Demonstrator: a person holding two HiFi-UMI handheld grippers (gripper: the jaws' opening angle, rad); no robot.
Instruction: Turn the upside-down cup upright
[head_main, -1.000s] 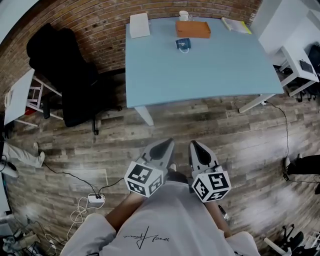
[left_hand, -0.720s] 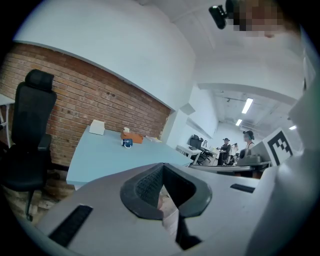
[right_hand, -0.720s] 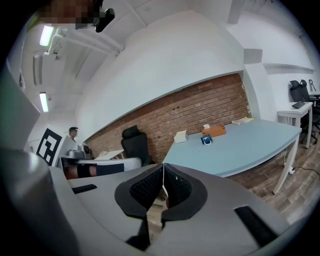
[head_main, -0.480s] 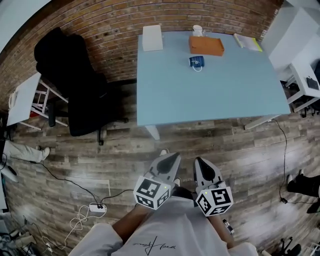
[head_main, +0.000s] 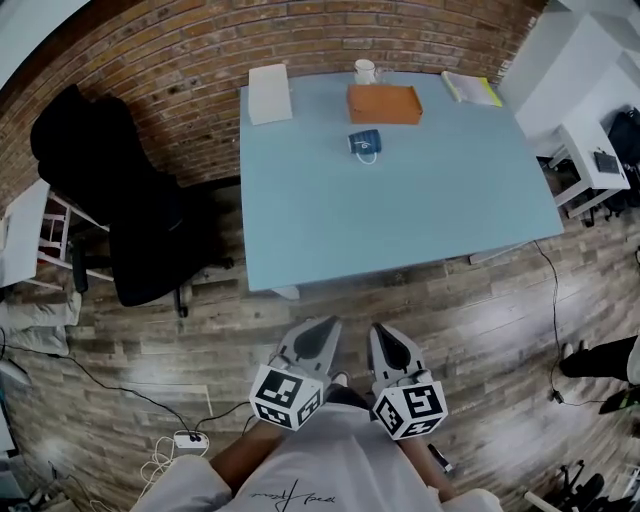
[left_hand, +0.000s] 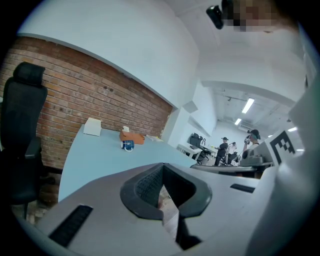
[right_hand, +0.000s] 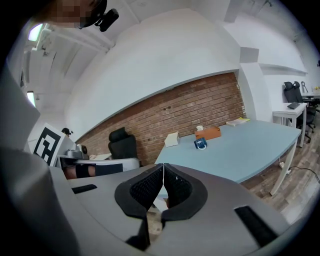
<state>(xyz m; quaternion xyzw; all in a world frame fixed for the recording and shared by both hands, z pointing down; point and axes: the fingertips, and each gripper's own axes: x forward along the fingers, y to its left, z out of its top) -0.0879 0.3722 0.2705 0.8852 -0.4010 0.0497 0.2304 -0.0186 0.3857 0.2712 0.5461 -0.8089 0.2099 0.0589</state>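
We hold both tools low and close to our body, above the wooden floor (head_main: 470, 300) and well short of the light blue tabletop (head_main: 400, 210). The left hand-held gripper (head_main: 319, 333) and the right hand-held gripper (head_main: 386, 339) sit side by side, noses pointing toward the tabletop. In the left gripper view the two ribbed pads meet at the tip with nothing between them, and the right gripper view shows the same: jaws closed together and empty. The blue cup (head_main: 365, 143) with a pale handle sits on the far half of the tabletop, apart from both hand-held grippers; from this distance we cannot tell which way up it is. Just beyond it lies an orange box (head_main: 384, 103), and behind that, near the far edge, a small white mug (head_main: 366, 71). A white box (head_main: 269, 80) rests at the far left corner by the brick wall (head_main: 170, 60), and a yellow-edged booklet (head_main: 471, 88) lies at the far right corner. A black office chair (head_main: 125, 210) stands to the left of the tabletop. On the floor near our left side we see a white power strip (head_main: 188, 439) with its cable. The left gripper view also picks out the cup (left_hand: 128, 145) in front of the orange box (left_hand: 133, 136), with several people standing far off in the bright room beyond.
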